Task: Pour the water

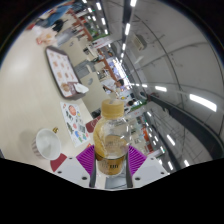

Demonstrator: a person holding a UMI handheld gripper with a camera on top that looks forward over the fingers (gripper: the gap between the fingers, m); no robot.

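A clear plastic bottle [113, 135] with a pale yellowish cap and a band label stands upright between my fingers, lifted above the table. My gripper [112, 160] is shut on the bottle, with a purple pad [87, 159] pressed against each side of its lower body. A white cup [46, 143] stands on the pale table [25, 90] to the left of the bottle, its open mouth facing up. What the cup holds cannot be made out.
A printed sheet [74, 118] lies on the table just left of the bottle. Farther back lie a dark-rimmed tray or board [62, 68] and more tables with small items. The scene is tilted, with ceiling lights [201, 102] to the right.
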